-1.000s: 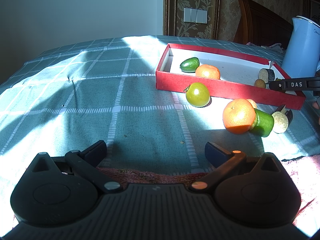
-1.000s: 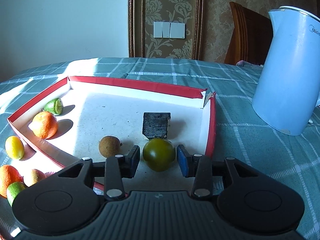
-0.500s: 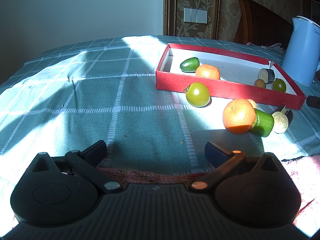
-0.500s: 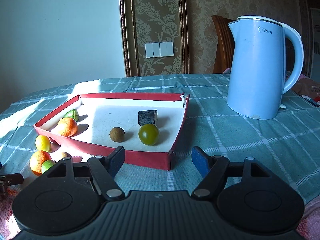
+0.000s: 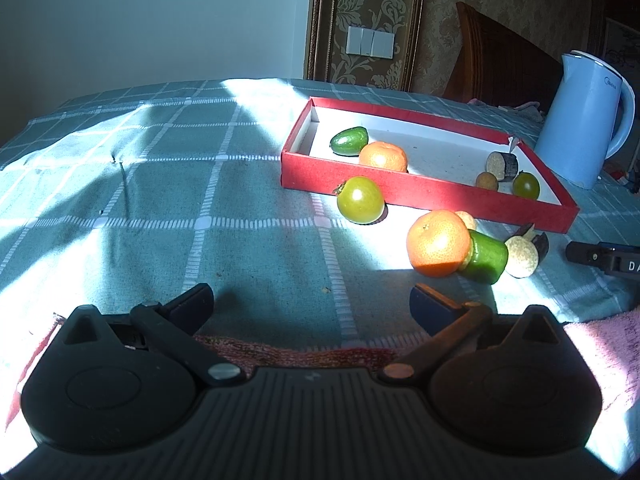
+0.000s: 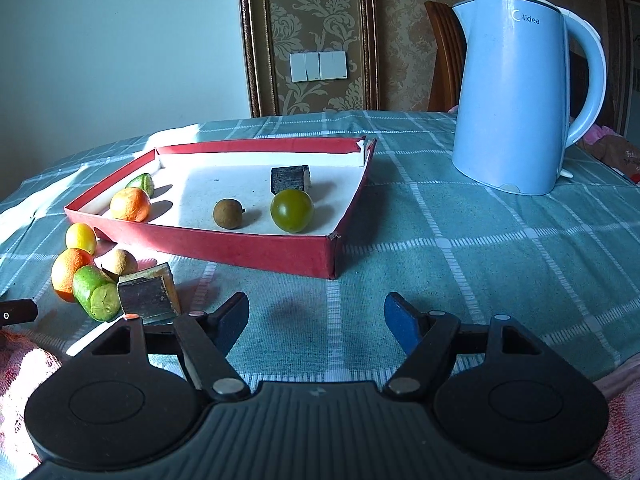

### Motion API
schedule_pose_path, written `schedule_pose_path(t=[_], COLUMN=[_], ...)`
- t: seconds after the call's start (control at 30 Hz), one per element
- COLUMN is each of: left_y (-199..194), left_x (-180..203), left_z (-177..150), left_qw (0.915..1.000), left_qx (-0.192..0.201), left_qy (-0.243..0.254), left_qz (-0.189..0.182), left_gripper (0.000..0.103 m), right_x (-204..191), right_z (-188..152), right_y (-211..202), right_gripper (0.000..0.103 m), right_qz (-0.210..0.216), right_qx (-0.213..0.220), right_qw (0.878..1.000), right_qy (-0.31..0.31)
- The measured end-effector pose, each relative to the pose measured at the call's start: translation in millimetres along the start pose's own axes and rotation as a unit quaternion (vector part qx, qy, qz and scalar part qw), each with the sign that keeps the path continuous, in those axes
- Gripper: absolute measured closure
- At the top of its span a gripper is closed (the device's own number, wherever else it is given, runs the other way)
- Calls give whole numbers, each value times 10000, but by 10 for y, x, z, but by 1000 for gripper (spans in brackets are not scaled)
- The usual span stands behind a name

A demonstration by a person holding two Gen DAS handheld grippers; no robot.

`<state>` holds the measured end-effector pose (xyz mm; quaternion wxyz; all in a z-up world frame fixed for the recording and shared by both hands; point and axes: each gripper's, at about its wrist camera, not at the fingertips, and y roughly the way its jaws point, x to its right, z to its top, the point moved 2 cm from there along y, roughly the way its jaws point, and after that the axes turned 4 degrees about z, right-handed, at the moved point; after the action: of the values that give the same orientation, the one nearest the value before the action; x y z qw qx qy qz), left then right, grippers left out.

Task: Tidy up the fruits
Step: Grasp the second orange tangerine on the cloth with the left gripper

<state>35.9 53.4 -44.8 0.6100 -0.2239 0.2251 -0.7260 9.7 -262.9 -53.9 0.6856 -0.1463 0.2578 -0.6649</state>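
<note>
1. You have hard sunlight falling in patches across the checked tablecloth [image 5: 224, 224], with deep shadow between them.
2. The orange [image 5: 438, 242] glares brightly.
3. Both fisheye views bend at the edges; the focus looks sharp.

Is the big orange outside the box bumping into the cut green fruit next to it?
Touching. In the left wrist view the orange overlaps the green cut fruit with no cloth showing between them; the right wrist view shows them pressed together too.

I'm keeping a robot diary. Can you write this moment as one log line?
left gripper: open, empty | right gripper: open, empty, jaws just opened | green tomato: in red tray | five pieces outside tray
</note>
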Motion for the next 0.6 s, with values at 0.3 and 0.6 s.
schedule_pose_path(t=[0.3, 0.6], left_y=[67, 212], left_x=[407, 638], left_z=[136, 250], left_qw=[9962, 9917], left_qx=[237, 279], left_qy=[799, 1243], left_qz=[242, 155], left_gripper=[0, 0], right_x=[52, 53], right_z=[-2, 2], right_y=[8, 10], right_gripper=[24, 23], right_qz=[118, 140], right_qx=[-22, -31], right_qw=[9998, 9998], right_qy=[161, 165])
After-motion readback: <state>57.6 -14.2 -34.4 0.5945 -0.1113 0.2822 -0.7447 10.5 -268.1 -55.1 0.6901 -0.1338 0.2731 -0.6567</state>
